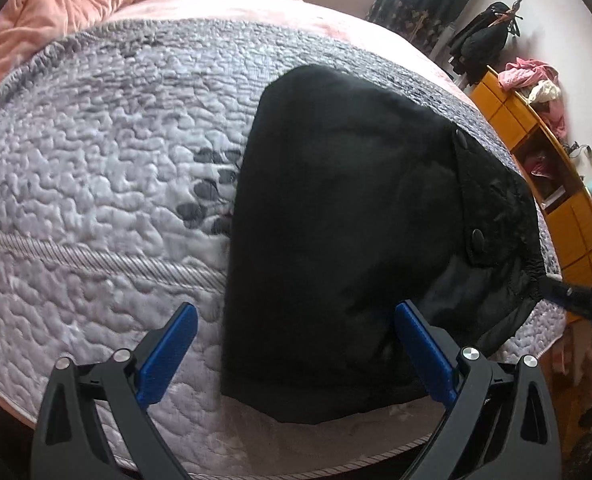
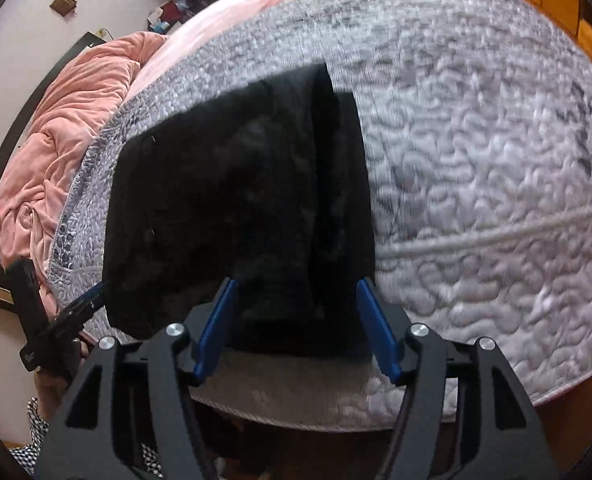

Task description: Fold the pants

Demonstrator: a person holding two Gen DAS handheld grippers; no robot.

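Near the front edge of the bed (image 1: 96, 168), black pants (image 1: 336, 220) folded into a compact stack on the grey quilted cover, left gripper (image 1: 296, 348) spread wide above the stack, right gripper (image 2: 296, 320) likewise spread, neither pinching fabric.

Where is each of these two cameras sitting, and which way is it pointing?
Left wrist view: sits on the left hand-held gripper, looking forward over its open blue fingers at the folded black pants on the grey quilt; the other gripper pokes in at right.
Right wrist view: sits on the right hand-held gripper, open, facing the same pants from the opposite side; the person's hand shows at lower left.
Shared: pants, quilt and pink blanket.
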